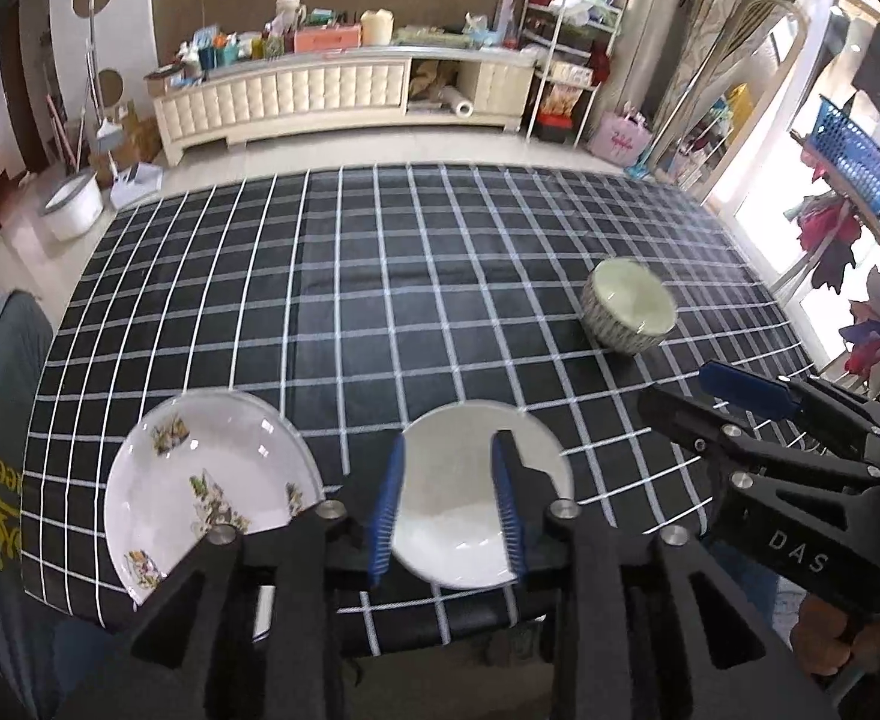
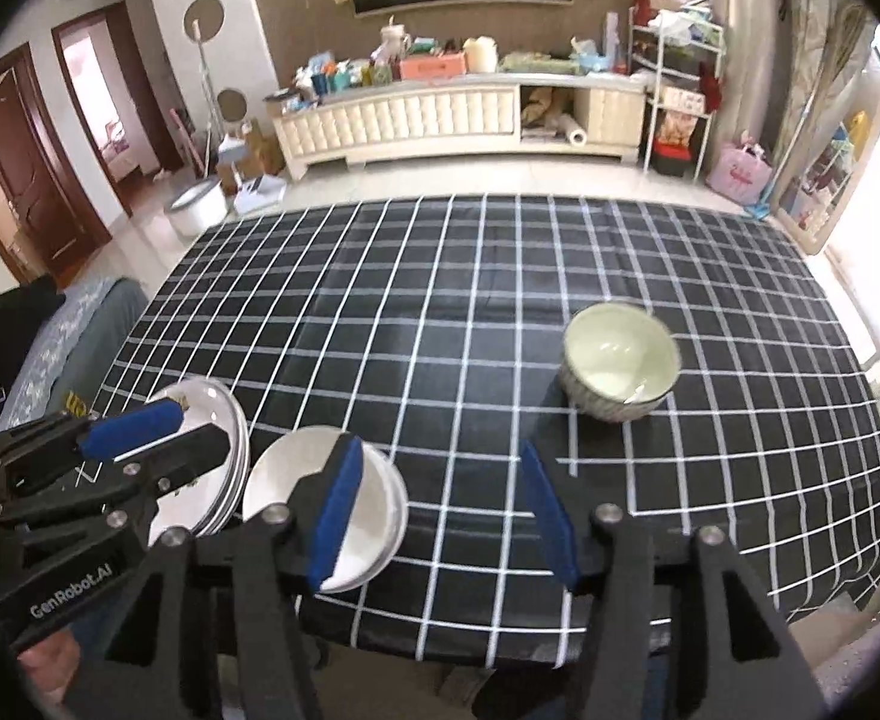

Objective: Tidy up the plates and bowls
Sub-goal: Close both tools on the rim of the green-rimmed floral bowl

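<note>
A floral white plate [image 1: 200, 480] lies at the near left of the table, and from the right wrist its rims [image 2: 224, 420] look stacked. Beside it sits a plain white shallow dish [image 1: 446, 468] [image 2: 284, 474]. My left gripper [image 1: 447, 507] hovers above that dish, open, its blue pads clear of the dish. A deep bowl with a patterned outside [image 1: 629, 312] [image 2: 620, 366] stands apart at the right. My right gripper [image 2: 443, 516] is open over bare cloth with nothing between its fingers. Each gripper shows in the other's view, the right gripper's blue pad [image 1: 740, 387] and the left's [image 2: 131, 429].
A black cloth with a white grid [image 1: 380, 300] covers the table, whose front edge [image 2: 500, 654] runs just below the grippers. A grey cushioned seat [image 1: 2, 420] stands at the left. Across the floor are a cream cabinet [image 1: 344, 96] and a white tub [image 1: 74, 204].
</note>
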Demonstrator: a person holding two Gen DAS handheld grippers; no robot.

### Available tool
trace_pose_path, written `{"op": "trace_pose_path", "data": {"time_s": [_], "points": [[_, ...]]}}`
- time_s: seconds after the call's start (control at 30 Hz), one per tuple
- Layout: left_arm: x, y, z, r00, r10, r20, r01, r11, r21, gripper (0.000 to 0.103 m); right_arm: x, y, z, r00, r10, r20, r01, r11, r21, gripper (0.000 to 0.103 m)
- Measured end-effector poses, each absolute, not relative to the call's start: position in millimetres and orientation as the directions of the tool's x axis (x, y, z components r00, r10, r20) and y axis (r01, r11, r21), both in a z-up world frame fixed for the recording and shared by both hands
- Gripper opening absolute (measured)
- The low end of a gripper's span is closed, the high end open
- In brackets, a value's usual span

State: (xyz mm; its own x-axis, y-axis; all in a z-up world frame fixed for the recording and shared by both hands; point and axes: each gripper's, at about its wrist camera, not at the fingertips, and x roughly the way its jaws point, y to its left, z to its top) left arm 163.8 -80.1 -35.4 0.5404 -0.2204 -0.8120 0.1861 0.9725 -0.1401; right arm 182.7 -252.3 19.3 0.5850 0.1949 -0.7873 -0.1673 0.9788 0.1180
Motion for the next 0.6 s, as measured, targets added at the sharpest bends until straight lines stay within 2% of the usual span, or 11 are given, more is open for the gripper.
{"op": "trace_pose_path", "data": {"time_s": [0.23,0.3,0.6], "points": [[170.9,-109.5,-13.5,0.576,-0.238,-0.782,0.222,0.966,-0.131,0.042,187.6,-285.7,28.9,0.611,0.167,-0.774,-0.134,0.985,0.107,0.064],[175.6,-118.1,-9.9,0.578,-0.246,-0.778,0.236,0.963,-0.13,0.047,191.7,-294.7,28.8,0.61,0.16,-0.776,-0.132,0.986,0.1,0.065],[202.3,-160.8,-6.0,0.569,-0.257,-0.781,0.281,0.953,-0.109,0.051,213.7,-338.9,33.1,0.625,0.106,-0.773,-0.083,0.994,0.07,0.067]]}}
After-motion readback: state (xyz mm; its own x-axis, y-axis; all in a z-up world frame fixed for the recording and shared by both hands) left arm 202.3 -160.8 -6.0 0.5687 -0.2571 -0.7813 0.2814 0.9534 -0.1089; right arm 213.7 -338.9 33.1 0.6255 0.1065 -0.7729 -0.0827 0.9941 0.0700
